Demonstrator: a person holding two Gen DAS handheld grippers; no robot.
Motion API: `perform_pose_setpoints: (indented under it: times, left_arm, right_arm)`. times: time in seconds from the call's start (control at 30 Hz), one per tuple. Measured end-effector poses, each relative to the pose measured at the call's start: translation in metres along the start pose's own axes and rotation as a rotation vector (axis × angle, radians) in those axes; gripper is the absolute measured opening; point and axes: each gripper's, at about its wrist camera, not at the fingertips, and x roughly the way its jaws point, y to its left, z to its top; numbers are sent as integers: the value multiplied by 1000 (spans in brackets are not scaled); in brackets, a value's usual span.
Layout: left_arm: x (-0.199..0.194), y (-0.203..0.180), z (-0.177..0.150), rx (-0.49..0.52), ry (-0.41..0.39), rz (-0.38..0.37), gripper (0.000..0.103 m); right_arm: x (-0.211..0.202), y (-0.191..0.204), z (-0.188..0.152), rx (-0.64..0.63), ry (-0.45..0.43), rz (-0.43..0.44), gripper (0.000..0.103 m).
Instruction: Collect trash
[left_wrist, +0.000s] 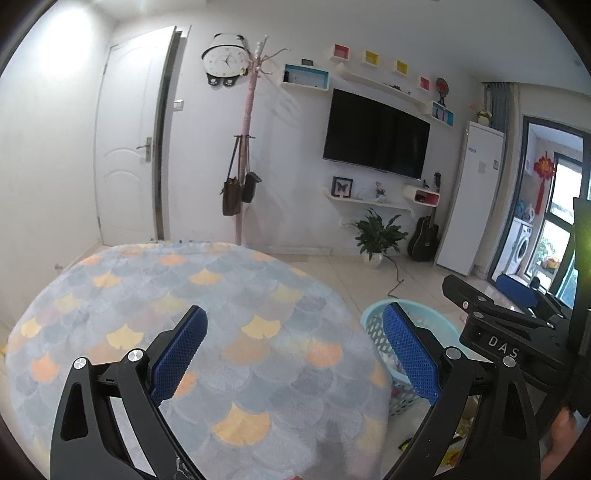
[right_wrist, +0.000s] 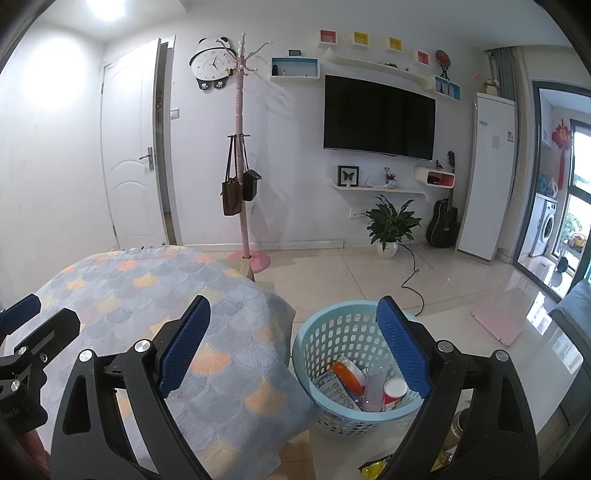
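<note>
Your left gripper (left_wrist: 295, 350) has its blue textured fingers (left_wrist: 177, 354) spread wide with nothing between them; they hang above the grey-blue cloth with the orange and yellow fan-scale pattern (left_wrist: 221, 332) that covers the table. Your right gripper (right_wrist: 293, 347) is likewise released, its blue pads (right_wrist: 402, 350) parted and empty. Its left finger sits over the right edge of the patterned cloth (right_wrist: 155, 295), and its right finger is over the light blue perforated plastic basket (right_wrist: 332, 332).

That basket stands on the pale tiled floor (right_wrist: 351, 273) just beside the table's right edge, where the cloth drapes down toward it. Inside it lies the collected trash: an orange-and-white packet (right_wrist: 345, 373), a silver blister pack of pills (right_wrist: 334, 393), a clear plastic bottle (right_wrist: 373, 384) leaning upright, and a small container with a white lid and red body (right_wrist: 394, 391). In the left wrist view the same basket (left_wrist: 376, 328) shows partly behind the right finger, its contents blurred.

On the floor near the basket, at the lower edge of the right wrist view, lies a crumpled gold-yellow wrapper (right_wrist: 375, 467), partly hidden by the gripper's frame.

Farther out, a pink coat stand (right_wrist: 242, 166) with two dark bags stands by the white wall, beside a black wall-mounted television (right_wrist: 378, 118).
</note>
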Motion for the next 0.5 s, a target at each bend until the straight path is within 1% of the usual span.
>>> perform_pose_setpoints:
  times: [0.37,0.5]
  left_arm:
    - [0,0,2,-16,10,0,93]
    - [0,-3,3,-8,16,-3,93]
  right_arm:
    - [3,-1,-1,7,7,6,88]
    - [2,-1,-1,-5,4,-4,88]
